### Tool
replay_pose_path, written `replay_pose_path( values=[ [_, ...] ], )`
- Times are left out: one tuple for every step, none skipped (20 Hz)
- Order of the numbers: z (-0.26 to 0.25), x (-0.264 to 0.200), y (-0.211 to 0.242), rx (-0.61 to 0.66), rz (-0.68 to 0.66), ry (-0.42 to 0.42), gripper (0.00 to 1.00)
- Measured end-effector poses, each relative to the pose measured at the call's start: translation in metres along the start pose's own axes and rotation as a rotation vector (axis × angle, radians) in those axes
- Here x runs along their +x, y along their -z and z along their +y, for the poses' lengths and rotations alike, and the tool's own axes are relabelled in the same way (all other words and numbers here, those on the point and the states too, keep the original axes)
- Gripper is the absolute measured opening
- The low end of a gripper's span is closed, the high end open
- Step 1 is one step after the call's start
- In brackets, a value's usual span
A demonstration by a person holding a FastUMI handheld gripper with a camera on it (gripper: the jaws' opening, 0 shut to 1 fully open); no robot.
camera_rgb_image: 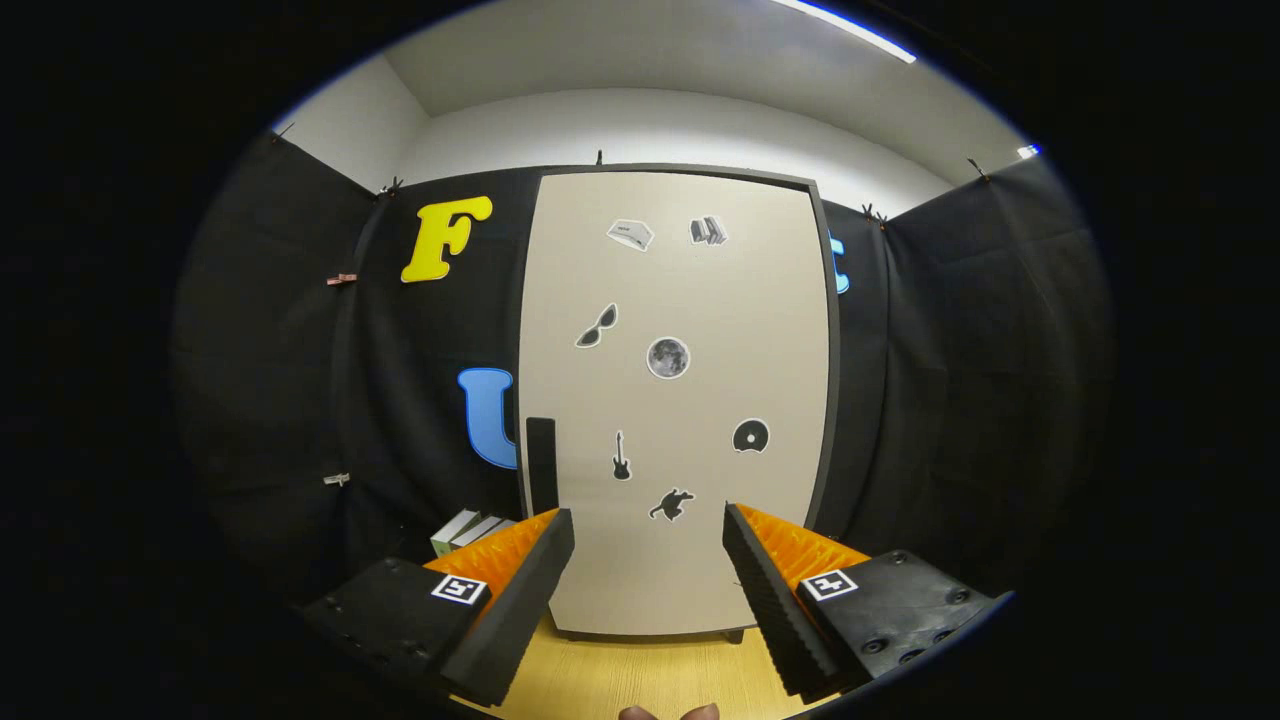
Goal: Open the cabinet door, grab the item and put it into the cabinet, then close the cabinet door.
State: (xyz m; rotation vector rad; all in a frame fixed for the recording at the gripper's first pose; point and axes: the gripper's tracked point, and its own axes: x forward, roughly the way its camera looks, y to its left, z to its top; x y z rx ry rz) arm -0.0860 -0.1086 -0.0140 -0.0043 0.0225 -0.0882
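The closed cabinet door (pixel 675 400) hid the interior, and its lower edge sat partly behind the spread fingers of the gripper (pixel 648 560). Boxes (pixel 468 530) beside the cabinet were half covered by one finger, their labels unreadable.

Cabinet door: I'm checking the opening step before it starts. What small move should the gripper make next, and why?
Probably ease the gripper forward and left toward the dark handle. The cabinet door is shut, the fingers are open and empty, and the handle sits just beyond the left finger.
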Motion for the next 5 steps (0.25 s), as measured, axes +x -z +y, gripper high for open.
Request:
replay_pose_path(
  values=[
    [-0.0009,0.0005,-0.0009,0.002,-0.003,0.003,0.98],
    [-0.0018,0.0003,0.0002,0.002,-0.001,0.003,0.98],
    [-0.0017,0.0005,0.0007,0.0,0.0,0.002,0.98],
    [-0.0018,0.0003,0.0011,-0.001,0.001,0.003,0.98],
    [-0.0016,0.0001,0.0012,0.0,0.001,0.003,0.98]
  ],
)
